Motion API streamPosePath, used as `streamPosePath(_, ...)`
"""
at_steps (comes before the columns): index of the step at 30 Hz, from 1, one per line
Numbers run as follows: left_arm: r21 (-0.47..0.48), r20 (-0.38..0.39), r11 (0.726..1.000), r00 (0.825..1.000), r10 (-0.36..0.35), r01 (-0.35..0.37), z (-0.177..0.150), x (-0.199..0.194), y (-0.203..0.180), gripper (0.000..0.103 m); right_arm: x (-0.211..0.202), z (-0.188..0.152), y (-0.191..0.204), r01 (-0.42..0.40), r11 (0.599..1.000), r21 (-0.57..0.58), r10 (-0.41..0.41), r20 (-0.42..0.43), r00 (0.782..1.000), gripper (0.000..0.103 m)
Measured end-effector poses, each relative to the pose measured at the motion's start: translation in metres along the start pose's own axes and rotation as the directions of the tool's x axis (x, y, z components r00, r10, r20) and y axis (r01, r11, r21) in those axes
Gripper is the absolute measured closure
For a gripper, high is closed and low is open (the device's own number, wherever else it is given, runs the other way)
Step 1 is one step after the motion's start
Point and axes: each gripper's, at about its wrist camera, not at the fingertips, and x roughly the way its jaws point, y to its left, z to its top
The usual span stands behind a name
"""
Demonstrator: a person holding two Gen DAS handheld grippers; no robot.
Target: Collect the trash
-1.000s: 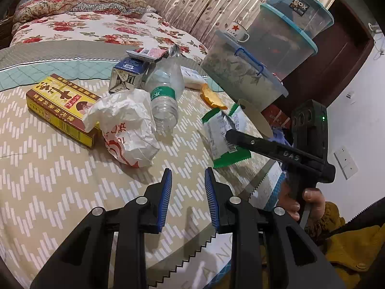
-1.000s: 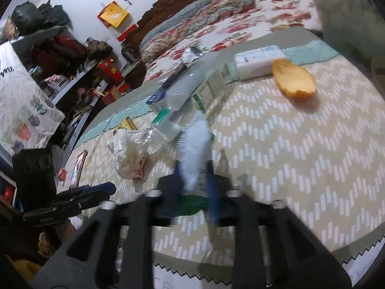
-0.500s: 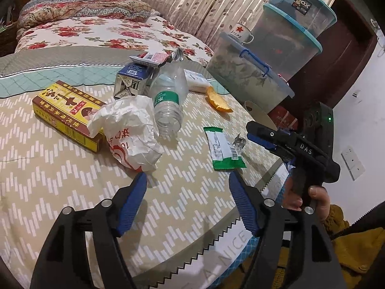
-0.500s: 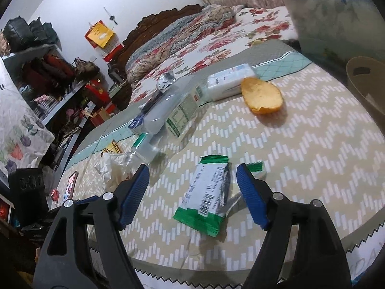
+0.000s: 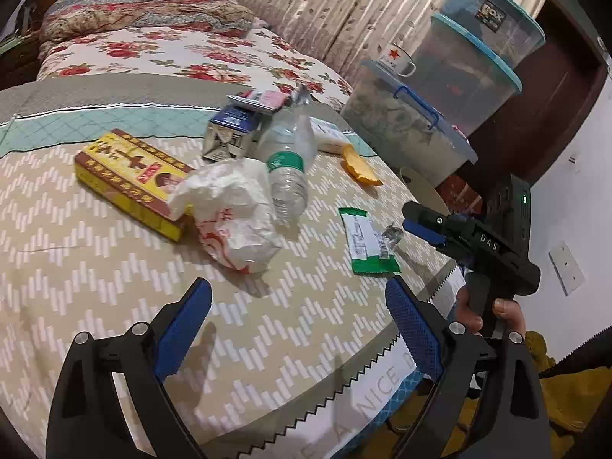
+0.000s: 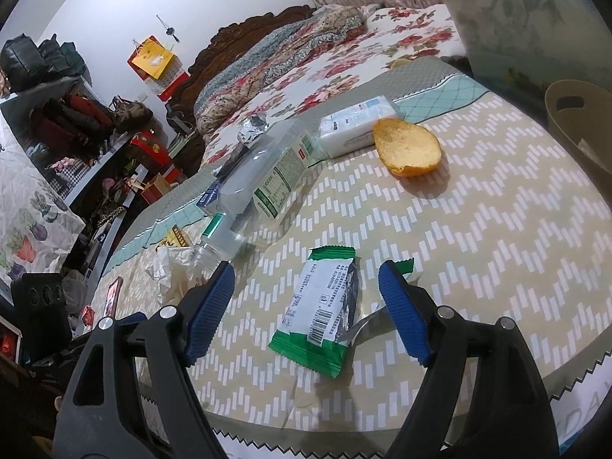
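Observation:
A green-and-white snack wrapper [image 5: 367, 243] lies flat on the patterned tablecloth; in the right wrist view the wrapper [image 6: 323, 311] lies between my open fingers. My right gripper [image 6: 306, 298] is open and empty, just above it. My left gripper [image 5: 298, 321] is open and empty over the table's near part. A crumpled white bag [image 5: 229, 214], an empty plastic bottle [image 5: 287, 160], a yellow box [image 5: 130, 176], a small carton [image 5: 229, 134] and an orange peel [image 5: 359, 168] lie on the table.
A beige bin [image 6: 581, 122] stands past the table's right edge. Stacked plastic storage boxes [image 5: 440, 95] stand behind it. A white tissue pack [image 6: 355, 126] lies by the peel. A bed [image 5: 172, 49] lies beyond the table.
My right gripper opened and let the green wrapper drop flat onto the table. My left gripper opened wide as well.

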Motion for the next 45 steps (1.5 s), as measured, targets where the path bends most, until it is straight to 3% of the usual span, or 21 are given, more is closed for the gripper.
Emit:
streamPosePath(12,-0.060,0.041,0.998,0.999,0.028,-0.026,0.010,-0.017,0.016,0.013,0.002,-0.009,0.014,0.021,0.996,-0.087,-0.021,-0.002,1.000,0.023)
streamPosePath(22,0.005,-0.013,0.997,0.997,0.072,-0.072,0.035,0.037,-0.003,0.016,0.009,-0.028,0.031,0.070,0.968,-0.241,-0.079,-0.031,0.996,0.014)
streamPosePath(23,0.006,-0.015,0.997,0.997,0.075,-0.075,0.036,0.041,-0.003,0.028,0.011,-0.028,0.031,0.076,0.967,-0.245,-0.087,-0.035,0.996,0.014)
streamPosePath(24,0.014,-0.018,0.997,0.997,0.075,-0.075,0.036,0.044,-0.004,0.055,0.012,-0.029,0.029,0.084,0.966,-0.246,-0.097,-0.040,0.994,0.014)
streamPosePath(25,0.027,-0.034,0.997,0.996,0.078,-0.077,0.036,0.048,-0.005,0.069,0.014,-0.029,0.027,0.095,0.965,-0.244,-0.109,-0.045,0.993,0.014)
streamPosePath(26,0.032,-0.052,0.996,0.995,0.085,-0.083,0.034,0.052,-0.004,0.092,0.016,-0.028,0.024,0.107,0.966,-0.235,-0.122,-0.052,0.991,0.014)
streamPosePath(27,0.029,-0.067,0.997,0.995,0.075,-0.073,0.032,0.053,-0.002,0.101,0.016,-0.028,0.022,0.109,0.968,-0.225,-0.125,-0.056,0.991,0.014)
streamPosePath(35,-0.018,-0.039,1.000,0.999,0.019,-0.020,0.009,0.022,0.008,0.102,0.012,-0.029,0.014,0.121,0.970,-0.211,-0.135,-0.055,0.989,0.014)
streamPosePath(38,-0.019,-0.027,0.999,0.999,0.031,-0.032,0.010,0.014,0.006,0.101,0.013,-0.030,0.020,0.130,0.961,-0.243,-0.146,-0.050,0.988,0.014)
streamPosePath(39,-0.023,-0.022,0.999,0.999,0.042,-0.043,0.012,0.012,0.006,0.096,0.011,-0.030,0.022,0.132,0.959,-0.251,-0.146,-0.041,0.988,0.014)
streamPosePath(40,-0.026,-0.014,0.998,0.998,0.054,-0.055,0.016,0.010,0.005,0.087,0.008,-0.030,0.025,0.137,0.955,-0.262,-0.149,-0.026,0.988,0.014)
streamPosePath(42,-0.038,0.015,0.995,0.995,0.095,-0.095,0.024,0.008,0.006,0.017,0.004,-0.030,0.027,0.149,0.949,-0.277,-0.158,-0.011,0.987,0.014)
streamPosePath(43,-0.052,0.043,0.992,0.992,0.120,-0.118,0.029,0.007,0.007,0.013,0.003,-0.030,0.027,0.153,0.948,-0.279,-0.161,-0.007,0.987,0.014)
streamPosePath(45,-0.051,0.051,0.994,0.994,0.100,-0.097,0.039,0.012,0.005,0.014,-0.002,-0.033,0.025,0.162,0.947,-0.278,-0.170,-0.002,0.985,0.014)
